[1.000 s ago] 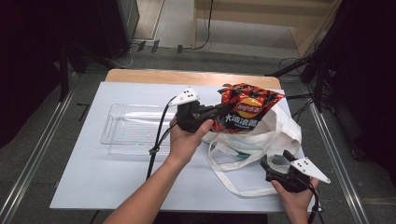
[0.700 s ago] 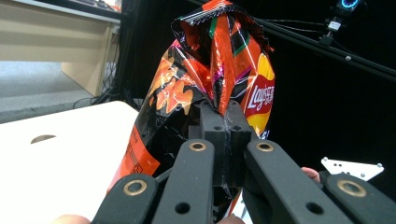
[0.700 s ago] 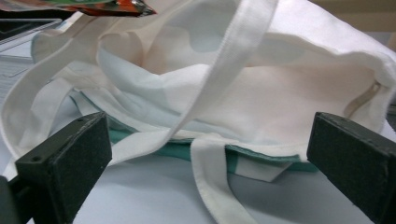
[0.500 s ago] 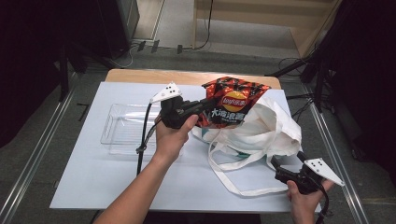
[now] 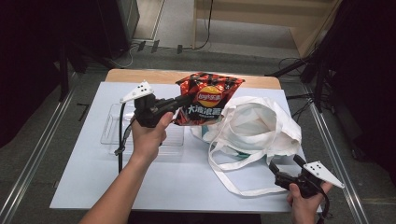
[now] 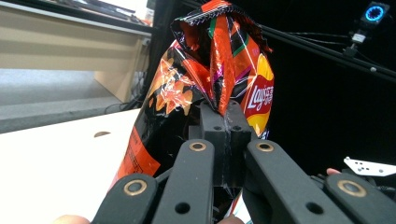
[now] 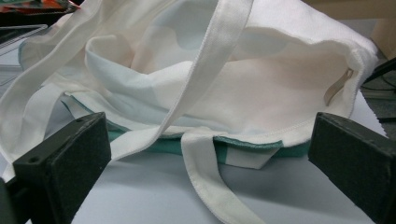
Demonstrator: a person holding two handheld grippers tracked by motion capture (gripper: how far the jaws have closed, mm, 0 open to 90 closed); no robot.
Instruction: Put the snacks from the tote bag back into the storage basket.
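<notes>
The crisp bag [image 5: 208,99] is hanging clenched in the left gripper [image 5: 183,100] above the worktop [image 5: 84,177] between tote bag [image 5: 254,126] and clear tray [image 5: 112,133], apparently being unpacked, while the right gripper [image 5: 286,167] is waiting released, and lowering into the tray looks next.

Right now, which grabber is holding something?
The left gripper: its jaws are shut on the red Lay's chip bag. The right gripper is open, holding nothing, near the white tote bag.

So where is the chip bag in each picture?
High view: the chip bag is near the top middle, pinched by the left claw, above the clear tray.
Left gripper view: it hangs in the centre, gripped between the shut jaws.
Right gripper view: a red sliver at the top left corner.
Shared landmark: the white table.
</notes>
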